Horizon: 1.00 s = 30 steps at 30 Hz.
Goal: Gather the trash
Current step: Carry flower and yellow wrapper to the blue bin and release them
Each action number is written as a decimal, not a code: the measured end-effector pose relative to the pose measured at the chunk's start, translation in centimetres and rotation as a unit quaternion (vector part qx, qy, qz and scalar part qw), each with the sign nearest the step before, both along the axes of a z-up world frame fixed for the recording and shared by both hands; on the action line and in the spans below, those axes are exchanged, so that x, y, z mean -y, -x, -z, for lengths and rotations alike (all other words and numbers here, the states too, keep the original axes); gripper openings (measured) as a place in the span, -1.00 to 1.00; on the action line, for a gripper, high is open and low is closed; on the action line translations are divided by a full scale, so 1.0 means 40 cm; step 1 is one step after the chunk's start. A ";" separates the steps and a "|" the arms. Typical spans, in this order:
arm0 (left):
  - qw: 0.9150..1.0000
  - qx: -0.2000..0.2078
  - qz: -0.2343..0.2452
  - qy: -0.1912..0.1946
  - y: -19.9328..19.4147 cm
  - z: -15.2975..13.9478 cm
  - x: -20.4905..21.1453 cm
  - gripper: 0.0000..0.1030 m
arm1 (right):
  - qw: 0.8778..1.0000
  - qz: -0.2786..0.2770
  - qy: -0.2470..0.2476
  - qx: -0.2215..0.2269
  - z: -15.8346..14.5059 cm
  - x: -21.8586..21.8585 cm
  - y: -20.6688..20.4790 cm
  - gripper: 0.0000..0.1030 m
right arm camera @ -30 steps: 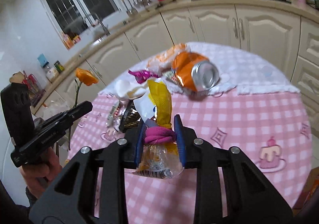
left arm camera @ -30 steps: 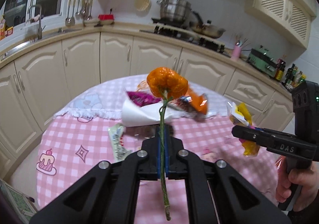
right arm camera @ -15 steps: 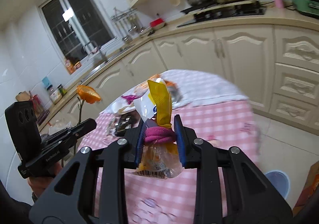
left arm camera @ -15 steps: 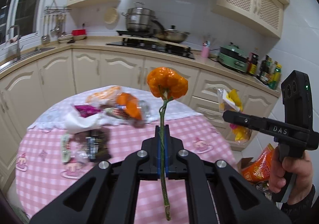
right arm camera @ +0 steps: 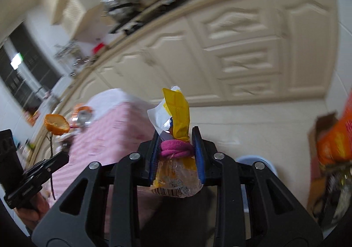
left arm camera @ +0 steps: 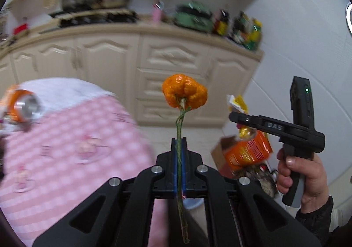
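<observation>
My left gripper (left arm camera: 179, 143) is shut on the green stem of an orange peel flower (left arm camera: 184, 93) and holds it upright in the air, past the edge of the pink checked table (left arm camera: 66, 148). My right gripper (right arm camera: 177, 137) is shut on a yellow and clear plastic bag tied with a pink band (right arm camera: 176, 148). In the left wrist view the right gripper (left arm camera: 237, 118) is to the right, above an orange carton (left arm camera: 246, 152) on the floor. The left gripper (right arm camera: 61, 157) with the flower (right arm camera: 56, 123) shows at the left of the right wrist view.
A crushed orange can (left arm camera: 21, 105) lies on the table at the left. Cream kitchen cabinets (left arm camera: 171, 66) stand ahead. A pale blue bin (right arm camera: 257, 161) sits on the floor below my grippers. A cardboard box with orange packaging (right arm camera: 330, 141) is at the right.
Both grippers have swung right, away from the table and toward the floor by the cabinets. The table has slid to the left of both views. Both grips are unchanged.
</observation>
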State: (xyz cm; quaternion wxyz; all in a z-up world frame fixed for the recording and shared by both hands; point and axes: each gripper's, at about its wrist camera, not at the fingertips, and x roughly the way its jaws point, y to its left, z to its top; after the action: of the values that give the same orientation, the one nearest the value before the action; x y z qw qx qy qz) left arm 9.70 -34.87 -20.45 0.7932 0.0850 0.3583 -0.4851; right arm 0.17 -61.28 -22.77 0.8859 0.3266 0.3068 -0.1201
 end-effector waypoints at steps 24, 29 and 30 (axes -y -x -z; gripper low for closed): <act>0.970 -0.091 0.018 -0.223 0.000 0.499 0.465 0.60 | 0.973 0.092 -0.151 -0.147 0.504 0.230 0.035 0.79; 0.970 -0.081 0.003 -0.230 -0.011 0.481 0.450 0.63 | 0.973 0.107 -0.138 -0.154 0.491 0.237 0.061 0.88; 0.970 -0.080 0.001 -0.229 -0.009 0.474 0.449 0.63 | 0.973 0.110 -0.135 -0.153 0.486 0.236 0.061 0.88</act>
State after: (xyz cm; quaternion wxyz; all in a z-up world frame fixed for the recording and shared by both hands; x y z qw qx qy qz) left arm 10.04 -52.81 -39.40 0.7209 0.2255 0.5221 -0.3961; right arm -2.25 -70.74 -42.19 0.7574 0.4525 0.4147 -0.2227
